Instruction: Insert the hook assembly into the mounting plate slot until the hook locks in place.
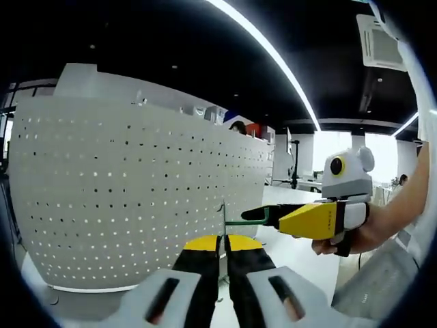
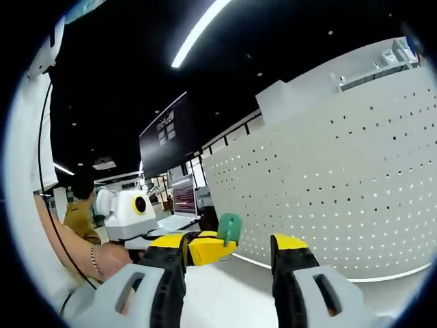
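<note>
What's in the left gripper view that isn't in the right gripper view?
Left gripper view: a ceiling air vent and a hand carrying the right gripper. Right gripper view: a dark hanging screen, a person in a mustard top and the left gripper. Both: the white board full of holes, the green hook and a long ceiling light.

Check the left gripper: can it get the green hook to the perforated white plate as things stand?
Probably yes. The left gripper has its jaws shut on the green hook, and the perforated plate stands just ahead with nothing between. The right gripper sits off to the side.
</note>
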`<state>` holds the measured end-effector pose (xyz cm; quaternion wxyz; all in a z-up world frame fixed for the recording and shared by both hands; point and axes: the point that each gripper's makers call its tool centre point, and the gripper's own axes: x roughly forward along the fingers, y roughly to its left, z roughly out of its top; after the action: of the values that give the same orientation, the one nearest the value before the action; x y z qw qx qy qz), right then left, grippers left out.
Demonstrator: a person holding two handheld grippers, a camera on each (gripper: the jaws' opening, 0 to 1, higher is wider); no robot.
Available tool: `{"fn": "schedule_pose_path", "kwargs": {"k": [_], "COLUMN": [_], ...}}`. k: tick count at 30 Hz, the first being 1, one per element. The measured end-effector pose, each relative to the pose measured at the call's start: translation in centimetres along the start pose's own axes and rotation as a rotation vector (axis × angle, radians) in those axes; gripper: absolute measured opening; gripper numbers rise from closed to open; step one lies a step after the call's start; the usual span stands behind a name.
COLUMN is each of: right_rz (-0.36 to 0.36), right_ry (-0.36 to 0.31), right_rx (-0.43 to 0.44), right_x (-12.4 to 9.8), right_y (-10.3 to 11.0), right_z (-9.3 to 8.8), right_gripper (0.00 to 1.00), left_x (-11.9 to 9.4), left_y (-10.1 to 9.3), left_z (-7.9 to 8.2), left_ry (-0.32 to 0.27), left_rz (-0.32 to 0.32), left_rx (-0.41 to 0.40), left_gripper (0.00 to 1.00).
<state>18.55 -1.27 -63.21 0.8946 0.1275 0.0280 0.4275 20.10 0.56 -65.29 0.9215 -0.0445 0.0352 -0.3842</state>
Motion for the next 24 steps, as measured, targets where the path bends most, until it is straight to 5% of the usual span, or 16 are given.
{"fn": "schedule_pose_path", "kwargs": {"k": [24], "right_rz": [-0.008], "right_ry": [0.03], "right_rx": [0.021], "right_x": [0.8], "right_y": [0.22], "right_z": [-0.54], "right_gripper": [0.11], "left_x": [0.2], "left_y": [-0.61], "left_z": [-0.03], "left_ry": [-0.004], "left_rz": [-0.008], "left_rx": [-0.015], "left_gripper": [0.02]}}
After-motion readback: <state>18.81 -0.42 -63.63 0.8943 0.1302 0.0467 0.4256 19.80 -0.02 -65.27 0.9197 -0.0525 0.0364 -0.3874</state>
